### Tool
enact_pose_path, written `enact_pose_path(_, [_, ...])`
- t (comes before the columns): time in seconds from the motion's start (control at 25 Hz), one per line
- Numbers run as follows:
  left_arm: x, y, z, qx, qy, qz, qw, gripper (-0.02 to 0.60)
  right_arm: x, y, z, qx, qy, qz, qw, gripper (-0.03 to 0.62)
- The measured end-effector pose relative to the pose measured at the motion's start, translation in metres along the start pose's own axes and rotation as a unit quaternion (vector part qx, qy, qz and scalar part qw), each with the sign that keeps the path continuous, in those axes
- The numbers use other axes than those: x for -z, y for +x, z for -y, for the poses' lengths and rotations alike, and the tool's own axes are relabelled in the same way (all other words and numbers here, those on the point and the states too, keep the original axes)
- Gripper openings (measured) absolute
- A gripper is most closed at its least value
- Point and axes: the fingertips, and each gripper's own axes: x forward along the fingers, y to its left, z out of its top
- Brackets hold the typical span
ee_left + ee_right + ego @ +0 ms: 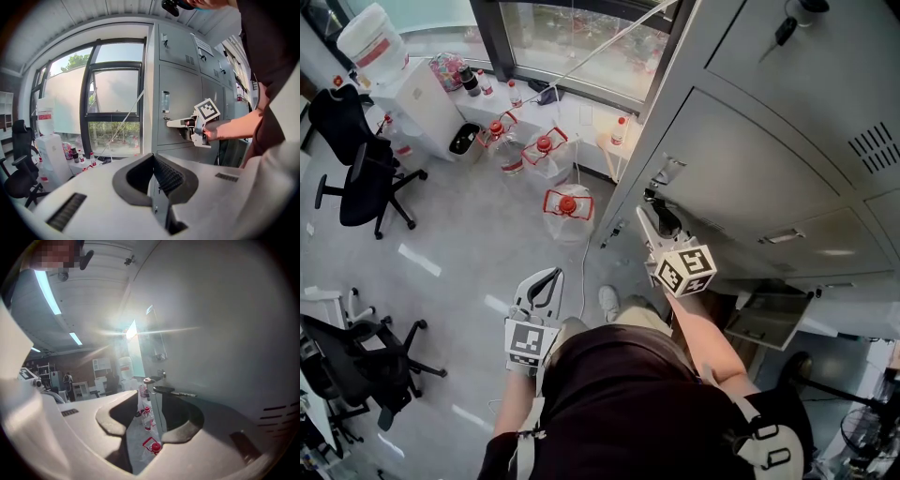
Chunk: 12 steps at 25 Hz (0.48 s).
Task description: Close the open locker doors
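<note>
Grey lockers (pixel 750 178) fill the right of the head view. My right gripper (pixel 643 214) is up against the left edge of a middle door, just below its latch (pixel 668 172). In the right gripper view that gripper (pixel 149 397) is open: the door's thin edge (pixel 158 413) runs between the jaws, with floor showing beside it, and a key (pixel 171 391) sticks out of the lock just above. A lower door (pixel 766 321) hangs open at the bottom right. My left gripper (pixel 555 273) hangs low over the floor, shut and empty, its tips (pixel 153 157) meeting. It faces the right gripper (pixel 169 123).
Large water jugs with red caps (pixel 567 208) stand on the floor by the window. A white water dispenser (pixel 403 84) is at the back left. One black office chair (pixel 361 173) stands at the left and another (pixel 356 366) nearer. A small stool (pixel 617 141) sits beside the lockers.
</note>
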Motion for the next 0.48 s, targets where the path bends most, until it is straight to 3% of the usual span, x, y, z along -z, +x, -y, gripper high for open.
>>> enact_pose_path(0.48, [0.005, -0.02, 0.022, 0.061, 0.013, 0.011, 0.998, 0.009, 0.013, -0.066, -0.028, 0.049, 0.003, 0.016, 0.999, 0.153])
